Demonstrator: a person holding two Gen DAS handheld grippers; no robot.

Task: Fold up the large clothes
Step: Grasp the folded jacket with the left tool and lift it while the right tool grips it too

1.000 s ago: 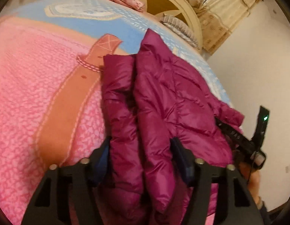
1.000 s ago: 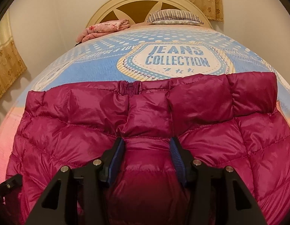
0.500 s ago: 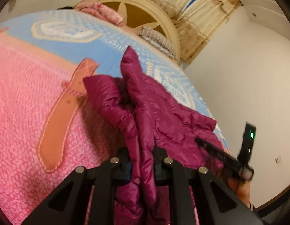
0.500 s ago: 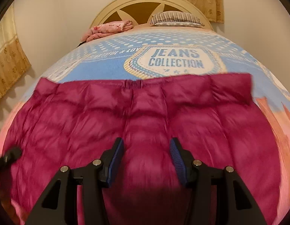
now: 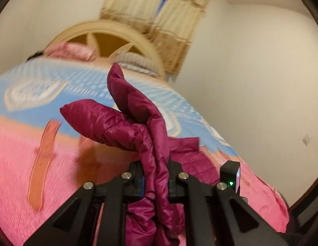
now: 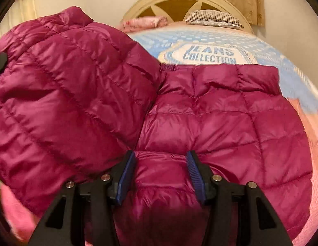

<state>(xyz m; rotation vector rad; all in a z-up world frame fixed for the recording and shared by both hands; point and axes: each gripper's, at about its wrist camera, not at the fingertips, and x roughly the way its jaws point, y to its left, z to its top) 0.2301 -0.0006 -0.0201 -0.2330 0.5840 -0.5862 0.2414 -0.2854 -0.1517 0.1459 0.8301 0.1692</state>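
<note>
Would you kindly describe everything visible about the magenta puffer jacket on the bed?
The puffer jacket is magenta, glossy and quilted in stitched, padded channels, looking like thin nylon. Its right half lies flat on the bedspread, just below the printed "JEANS COLLECTION" badge. The left half is raised off the bed and folding over, because the left gripper is shut on a bunched edge. The right gripper is open, its blue pads straddling a puffed section of the near edge.

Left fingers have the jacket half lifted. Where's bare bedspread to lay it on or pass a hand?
Free: the pink bedspread left of the lifted jacket, around the orange strap print, and the blue area between jacket collar and pillows. Crowded: the right half, where the jacket lies under the open right gripper.
</note>
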